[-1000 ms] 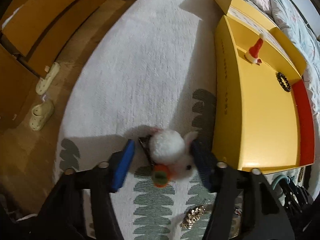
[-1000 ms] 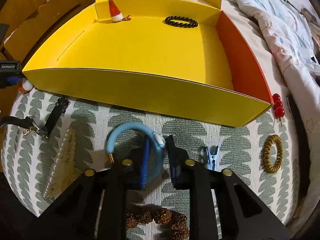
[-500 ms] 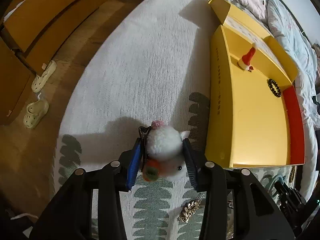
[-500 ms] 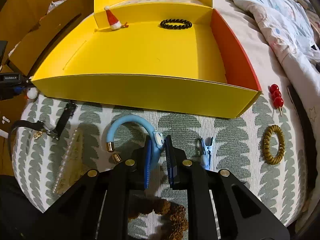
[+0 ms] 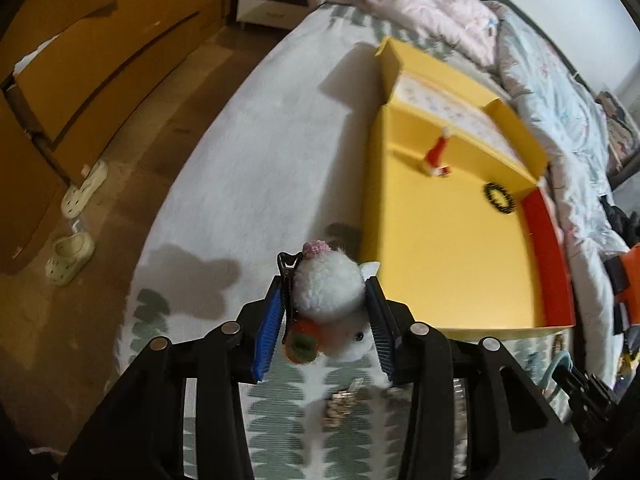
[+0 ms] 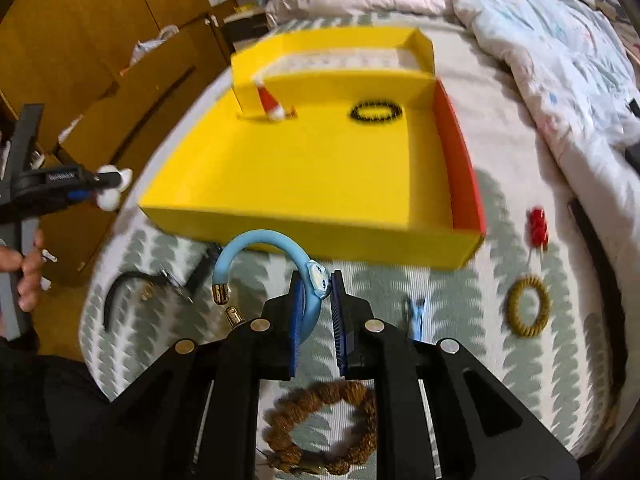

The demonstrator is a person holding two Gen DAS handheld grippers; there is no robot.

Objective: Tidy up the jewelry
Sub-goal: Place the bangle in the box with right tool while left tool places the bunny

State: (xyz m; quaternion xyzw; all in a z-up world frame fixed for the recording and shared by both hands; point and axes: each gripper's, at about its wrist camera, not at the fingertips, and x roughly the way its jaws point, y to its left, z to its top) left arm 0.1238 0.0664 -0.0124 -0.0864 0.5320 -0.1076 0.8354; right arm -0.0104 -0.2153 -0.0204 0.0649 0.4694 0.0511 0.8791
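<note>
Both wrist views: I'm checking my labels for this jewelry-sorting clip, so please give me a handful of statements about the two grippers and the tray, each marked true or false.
1. The left gripper is shut on the fluffy white pompom hair clip. True.
2. The right gripper holds the brown beaded bracelet. False: it is shut on the light blue curved bangle; the brown beaded bracelet lies on the patterned cloth.
3. The black bead bracelet lies inside the yellow cardboard tray. True.
4. The red Santa-hat clip lies outside the tray. False: it sits inside, near the far wall.
5. The mustard coil hair tie lies on the cloth, outside the tray. True.
</note>
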